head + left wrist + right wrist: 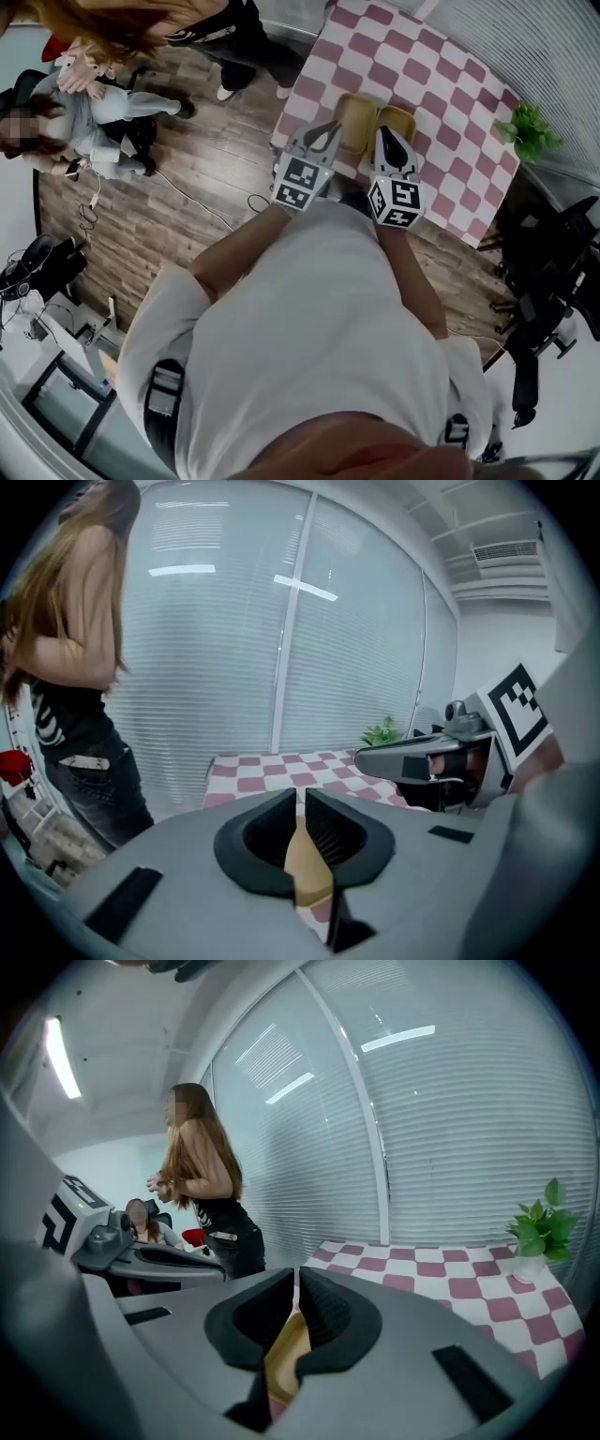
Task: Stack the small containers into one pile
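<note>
Fingers (258, 834) of left gripper (300, 806) and right gripper (296, 1286) pinch containers (353, 114); plant (531, 131) stands apart.

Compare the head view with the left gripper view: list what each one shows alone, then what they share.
Head view only: the two tan containers side by side on the table, not stacked; the left gripper seen from outside; the wooden floor; a seated person.

Left gripper view only: the left jaws closed on the wall of one container; the window blinds; a ceiling vent.

Both: the checkered table, the potted plant, the right gripper and a standing person with long hair.
</note>
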Available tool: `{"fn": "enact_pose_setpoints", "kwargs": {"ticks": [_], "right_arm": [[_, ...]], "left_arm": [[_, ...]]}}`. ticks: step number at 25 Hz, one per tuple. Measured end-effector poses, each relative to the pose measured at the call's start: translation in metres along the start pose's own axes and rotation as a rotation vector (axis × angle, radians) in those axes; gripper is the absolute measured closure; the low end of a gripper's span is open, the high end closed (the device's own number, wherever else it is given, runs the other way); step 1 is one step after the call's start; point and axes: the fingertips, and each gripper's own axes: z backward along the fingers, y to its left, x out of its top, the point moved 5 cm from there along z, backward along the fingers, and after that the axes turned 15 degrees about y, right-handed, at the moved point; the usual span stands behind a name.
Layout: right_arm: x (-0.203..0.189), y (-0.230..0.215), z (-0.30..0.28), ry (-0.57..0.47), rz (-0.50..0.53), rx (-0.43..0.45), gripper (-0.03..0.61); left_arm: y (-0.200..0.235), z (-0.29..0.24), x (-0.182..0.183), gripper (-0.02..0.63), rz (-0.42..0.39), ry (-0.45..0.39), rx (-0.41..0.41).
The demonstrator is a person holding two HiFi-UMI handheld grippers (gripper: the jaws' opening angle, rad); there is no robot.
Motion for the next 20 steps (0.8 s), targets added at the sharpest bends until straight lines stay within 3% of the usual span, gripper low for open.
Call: {"fn": "enact_pose_setpoints", "kwargs": {"ticks": [8, 10, 12, 20], "right_arm": [[0.002, 0.016, -0.014, 0.018, 0.003, -0.019, 0.535], [0.001, 0.011, -0.015, 0.024, -0.004, -0.028, 0.535], [-0.001, 0.008, -0.014, 0.032, -0.014, -0.037, 0.535], [-0.022, 0.000, -0.024, 0.094, -0.033, -0.053, 0.534]], "left_arm": [[0.025, 0.000, -0.003, 0.577, 0.028, 0.008, -0.055], [0.025, -0.007, -0.005, 0.575, 0.042, 0.027, -0.074], [0.023, -0.013, -0.009, 0.513, 0.058, 0.051, -0.097], [0.033, -0.056, -0.046, 0.508, 0.109, 0.164, -0.088]]}}
